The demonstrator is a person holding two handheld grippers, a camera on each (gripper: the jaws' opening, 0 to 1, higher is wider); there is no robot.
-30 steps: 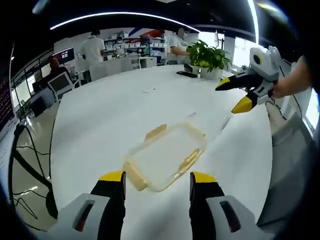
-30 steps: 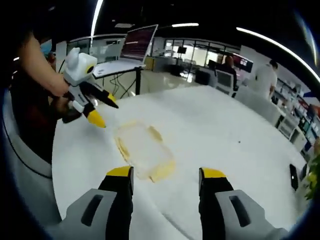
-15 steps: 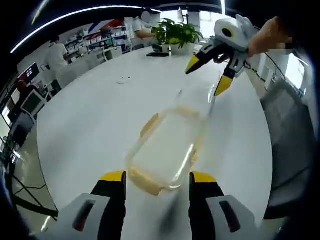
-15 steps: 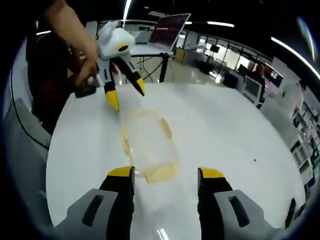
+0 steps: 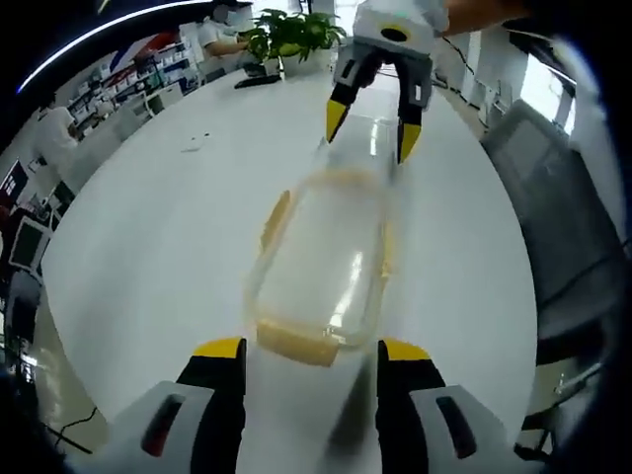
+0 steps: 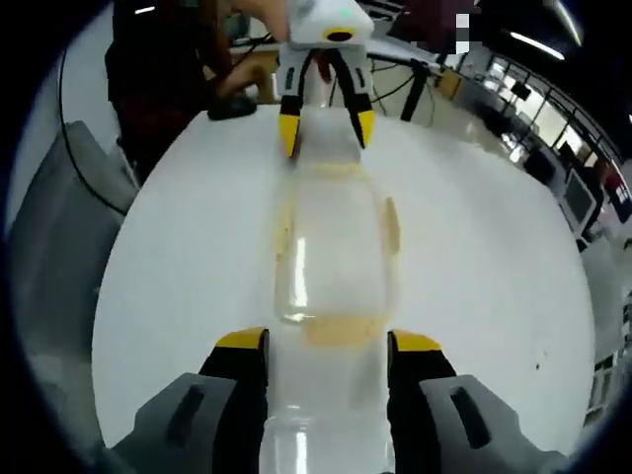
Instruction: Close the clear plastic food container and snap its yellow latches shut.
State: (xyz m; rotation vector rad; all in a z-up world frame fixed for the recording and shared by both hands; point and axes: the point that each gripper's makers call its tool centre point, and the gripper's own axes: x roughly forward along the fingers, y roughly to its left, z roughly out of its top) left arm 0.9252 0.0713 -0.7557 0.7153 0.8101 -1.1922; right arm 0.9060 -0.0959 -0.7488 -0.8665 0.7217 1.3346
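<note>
**Container flanked from both ends on white table**

A white round table in an open office was seen, with a potted plant at its far edge. The clear plastic food container lay flat on it, yellow latches visible at its ends and sides. The left gripper was held spread at one short end; the right gripper was likewise spread at the opposite end.

Bright, even indoor light from ceiling strip lights glares off the white table. Fisheye bending curves the edges. The clear container looks soft and smeared by motion blur; shadows are faint.
</note>
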